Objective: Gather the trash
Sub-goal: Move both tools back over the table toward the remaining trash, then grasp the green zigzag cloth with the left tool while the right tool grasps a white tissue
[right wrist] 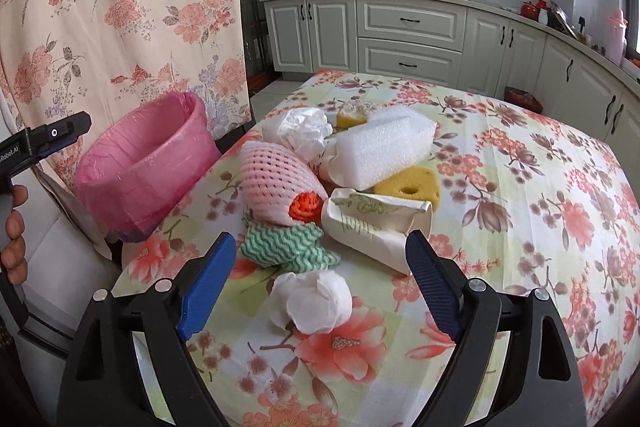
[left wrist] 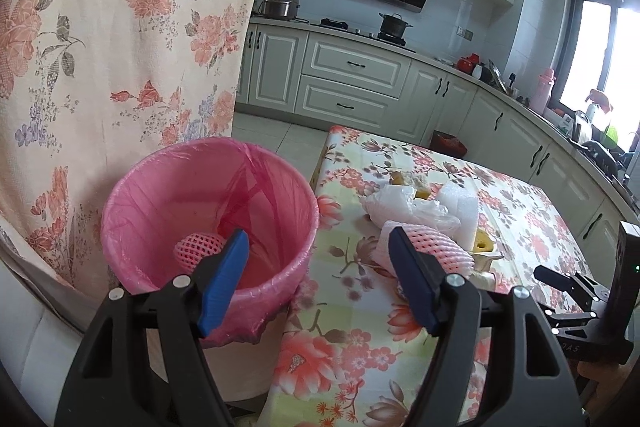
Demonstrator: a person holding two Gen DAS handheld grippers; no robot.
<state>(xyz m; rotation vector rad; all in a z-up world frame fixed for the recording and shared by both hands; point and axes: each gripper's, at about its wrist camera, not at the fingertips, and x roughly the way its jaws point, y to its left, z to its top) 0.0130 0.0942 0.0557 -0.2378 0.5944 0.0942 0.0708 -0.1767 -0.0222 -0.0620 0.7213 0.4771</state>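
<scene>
My left gripper [left wrist: 318,239] is open and holds nothing, straddling the gap between the pink-lined bin [left wrist: 160,187] and the table edge. A pink foam net [left wrist: 198,247] lies inside the bin. My right gripper [right wrist: 320,239] is open above the trash pile: a green-white cloth [right wrist: 284,247], a white tissue ball [right wrist: 316,301], a crushed paper cup [right wrist: 372,223], a pink foam net [right wrist: 276,179] with something orange inside, a white foam block [right wrist: 384,151], a yellow sponge [right wrist: 408,187] and crumpled white plastic [right wrist: 304,131]. The pads touch none of it.
The floral tablecloth [right wrist: 520,227] covers the table, and the bin [right wrist: 132,187] stands off its left edge. A floral curtain [left wrist: 120,47] hangs behind the bin. A hand [right wrist: 14,235] holds the left gripper [right wrist: 60,135]. Kitchen cabinets [left wrist: 352,75] run along the back.
</scene>
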